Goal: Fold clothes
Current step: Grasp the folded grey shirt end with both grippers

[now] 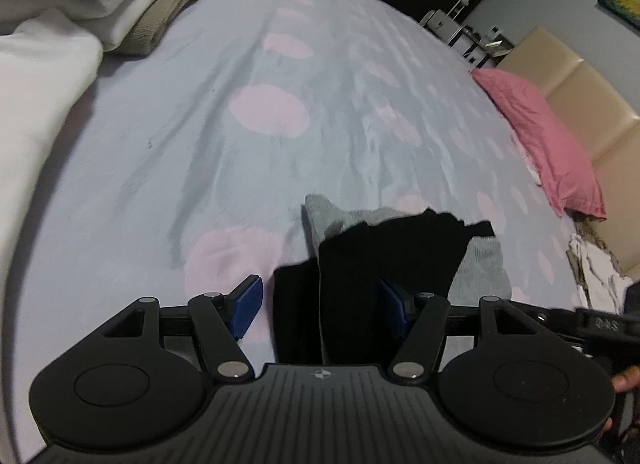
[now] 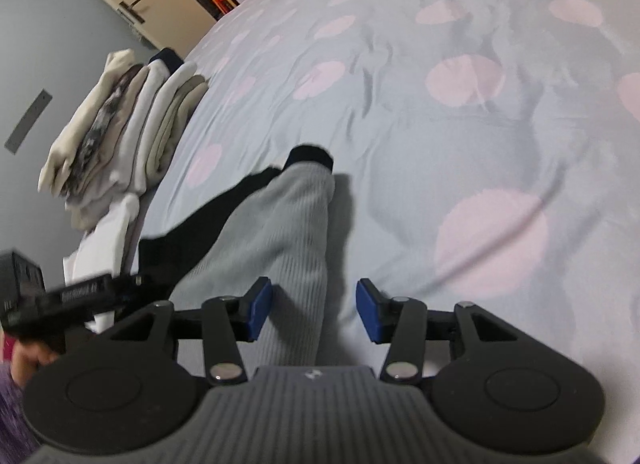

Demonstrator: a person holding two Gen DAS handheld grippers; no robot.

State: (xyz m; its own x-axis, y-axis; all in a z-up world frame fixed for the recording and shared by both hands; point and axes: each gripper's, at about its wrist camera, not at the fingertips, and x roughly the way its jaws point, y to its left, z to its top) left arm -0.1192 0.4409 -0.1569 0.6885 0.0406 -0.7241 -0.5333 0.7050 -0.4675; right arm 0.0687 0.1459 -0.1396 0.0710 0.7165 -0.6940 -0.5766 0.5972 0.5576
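Left gripper [image 1: 322, 310]: fingers spread, pads clear of the black socks [image 1: 352, 288] between them; long axis runs 6 to 12 o'clock, over a grey sock [image 1: 480, 264]. Right gripper [image 2: 314, 312]: fingers spread astride the grey sock, which points toward 12 o'clock. All lie on the bed [image 1: 200, 136].
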